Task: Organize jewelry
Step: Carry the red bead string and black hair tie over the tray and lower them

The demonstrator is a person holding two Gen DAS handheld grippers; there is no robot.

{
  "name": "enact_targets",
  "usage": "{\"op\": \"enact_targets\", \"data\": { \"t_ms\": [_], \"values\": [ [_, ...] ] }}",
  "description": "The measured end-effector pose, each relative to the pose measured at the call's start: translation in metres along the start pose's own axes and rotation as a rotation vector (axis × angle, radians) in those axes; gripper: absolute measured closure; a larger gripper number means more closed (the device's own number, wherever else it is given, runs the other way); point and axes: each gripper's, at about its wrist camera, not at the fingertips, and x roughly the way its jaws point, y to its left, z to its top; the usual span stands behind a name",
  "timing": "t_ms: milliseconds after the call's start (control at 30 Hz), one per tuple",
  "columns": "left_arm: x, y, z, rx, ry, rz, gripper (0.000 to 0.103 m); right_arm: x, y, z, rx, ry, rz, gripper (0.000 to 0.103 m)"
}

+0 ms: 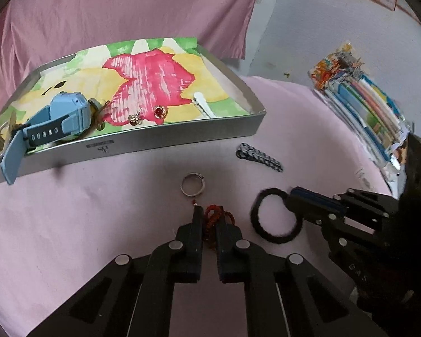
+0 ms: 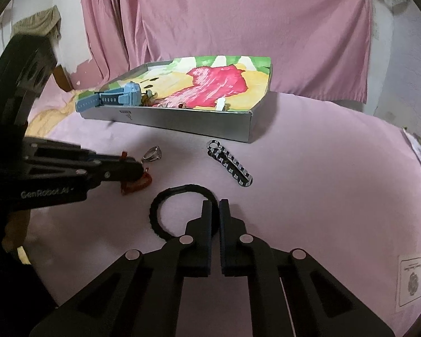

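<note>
My left gripper has its jaws almost together around a red beaded bracelet, made of small rough beads on a cord; part of it lies bunched on the cloth. My right gripper is closed tight on the rim of a black ring-shaped bracelet with a ribbed, matte surface.

Just beyond my left fingers lies a thin silver ring, smooth and shiny. Further to the right lies a flat braided band in black and white, long with rounded ends.

Near the far edge of the bed stands a shallow grey cardboard tray. Its floor is lined with a painted paper in red, yellow and green. In its left corner lies a light blue plastic watch with its strap hanging over the front wall, touching a gold-coloured piece. Near the front wall are a small gold earring, a red stone earring and a white hair clip.

The bed is covered with a soft pink sheet, and a pink curtain hangs behind. A stack of books lies at the right edge. On the side of my left gripper I read "GenRobot.AI".
</note>
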Motion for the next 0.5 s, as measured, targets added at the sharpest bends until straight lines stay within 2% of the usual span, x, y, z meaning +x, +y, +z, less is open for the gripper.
{"op": "enact_targets", "data": {
  "t_ms": [200, 367, 500],
  "values": [
    [-0.025, 0.000, 0.006, -0.006, -0.108, -0.038, 0.096, -0.019, -0.001, 0.008, 0.014, -0.093, 0.008, 0.099],
    [-0.037, 0.006, 0.021, -0.040, -0.186, -0.011, 0.096, -0.029, -0.004, 0.024, 0.001, -0.135, -0.002, 0.099],
    [-0.038, 0.015, 0.039, -0.083, -0.236, 0.048, 0.096, -0.028, -0.011, 0.048, -0.003, -0.159, -0.004, 0.099]
  ]
}}
